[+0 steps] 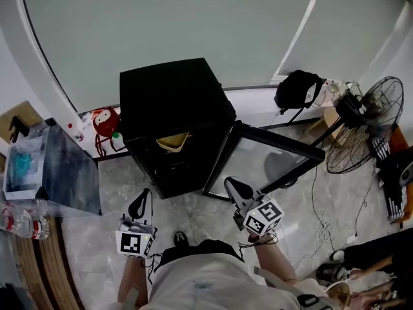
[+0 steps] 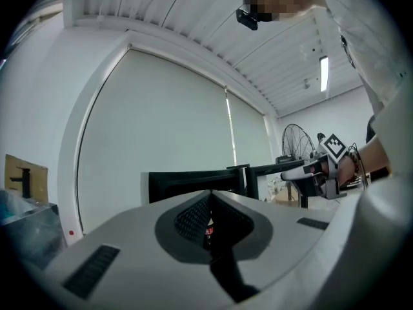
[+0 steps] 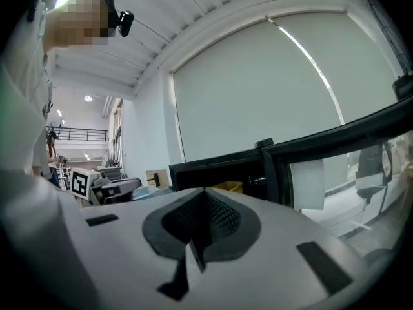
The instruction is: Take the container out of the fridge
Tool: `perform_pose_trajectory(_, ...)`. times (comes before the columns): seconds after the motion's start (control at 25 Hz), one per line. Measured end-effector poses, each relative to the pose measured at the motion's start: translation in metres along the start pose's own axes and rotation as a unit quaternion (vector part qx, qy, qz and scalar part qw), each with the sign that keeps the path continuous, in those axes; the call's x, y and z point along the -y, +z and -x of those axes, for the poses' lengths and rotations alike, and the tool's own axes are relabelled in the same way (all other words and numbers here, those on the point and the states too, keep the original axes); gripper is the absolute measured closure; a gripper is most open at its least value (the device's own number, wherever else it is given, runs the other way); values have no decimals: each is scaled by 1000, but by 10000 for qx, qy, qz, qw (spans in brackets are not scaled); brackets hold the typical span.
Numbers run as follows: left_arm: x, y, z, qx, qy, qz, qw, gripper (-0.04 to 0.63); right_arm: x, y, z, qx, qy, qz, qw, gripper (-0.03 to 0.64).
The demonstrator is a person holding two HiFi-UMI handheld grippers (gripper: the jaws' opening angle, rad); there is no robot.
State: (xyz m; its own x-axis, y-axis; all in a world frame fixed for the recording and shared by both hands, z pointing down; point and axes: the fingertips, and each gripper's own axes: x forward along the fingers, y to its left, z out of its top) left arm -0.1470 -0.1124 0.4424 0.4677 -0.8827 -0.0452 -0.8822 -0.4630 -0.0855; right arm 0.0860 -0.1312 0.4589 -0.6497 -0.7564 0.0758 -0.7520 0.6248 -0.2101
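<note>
The left gripper (image 2: 210, 202) has its jaws together with nothing between them. It is held level over the floor (image 1: 193, 218), pointing at the front of the fridge (image 1: 169, 102). The right gripper (image 3: 205, 202) is also closed and empty. It hangs level beside the left one, a little nearer the fridge, and aims at the open side. In the head view the left gripper (image 1: 140, 204) is just short of the fridge's front left corner. The right gripper (image 1: 235, 189) is near the lower edge of the door (image 1: 271, 157), touching nothing.

The black fridge stands on the floor against the wall, below the window blind (image 1: 161, 24). Its glass door is swung wide open to the right. The yellow container (image 1: 173, 143) is inside, at the front edge of the top shelf, well apart from both grippers. The right gripper view shows the container (image 3: 227, 186) just left of the door frame.

A standing fan (image 1: 364, 131) is at the right edge of the floor, with a black bag (image 1: 297, 89) by the wall beside it. A red toy (image 1: 103, 121) is on the floor at the fridge's left side.
</note>
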Motion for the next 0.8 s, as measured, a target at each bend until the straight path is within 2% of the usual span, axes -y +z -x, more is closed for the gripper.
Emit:
perform_pose_trajectory(0.2,-15,1,-25,-11,-55,-8,10000,589,4,6,-27,-94,174,96,9998,604)
perform_pose_trajectory(0.28,-25,-1,-33,-50,88,-88,9999,589,10,7,-37,-142,227,113,9996,603)
perform_pose_trajectory(0.36,-31,-1,-37,-43,238,4,9997,589,15,9,-43,-168,293,58,9994,603)
perform_pose_trajectory(0.48,-30,-2,-42,-81,233,-14,9997,589,25,11,-49,-177,335,36,9993,603)
perform_pose_trajectory(0.68,-36,-5,-48,-101,302,-41,9995,589,37,7,-61,-144,354,-285,9989,604)
perform_pose_trajectory(0.8,-36,-7,-49,-136,342,-49,9993,589,37,6,-65,-265,360,-83,9990,603)
